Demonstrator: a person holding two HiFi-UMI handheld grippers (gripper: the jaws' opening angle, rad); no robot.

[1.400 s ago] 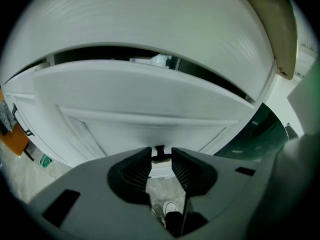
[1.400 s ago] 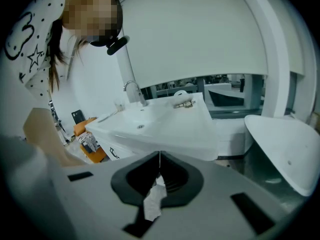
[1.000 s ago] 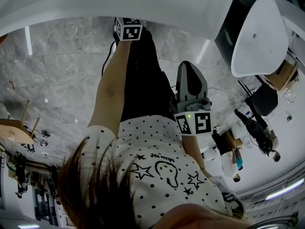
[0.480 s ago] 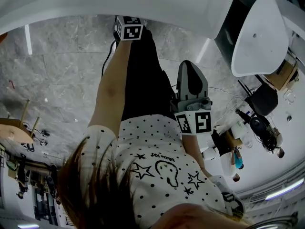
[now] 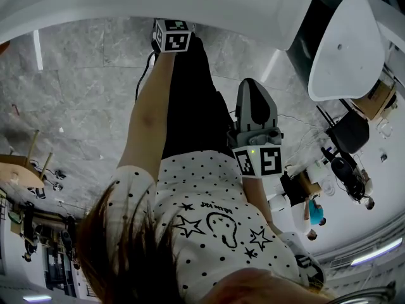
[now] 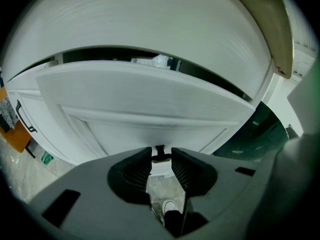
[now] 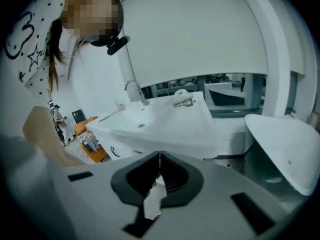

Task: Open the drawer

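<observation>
Under you lies a grey marbled floor (image 5: 82, 94) with 2 pale streaks of light on it. At your right stands a white shell-shaped seat (image 5: 345, 43). At your left edge you have a wooden piece of furniture (image 5: 22, 170) with thin legs. Farther off, a white wash basin (image 7: 165, 126) carries 1 curved tap (image 7: 134, 90), with something orange (image 7: 92, 151) low beside it.

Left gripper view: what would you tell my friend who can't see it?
The left gripper is clamped on a small dark handle on a white drawer. The drawer is pulled partly out, with darkness showing above its front.
</observation>
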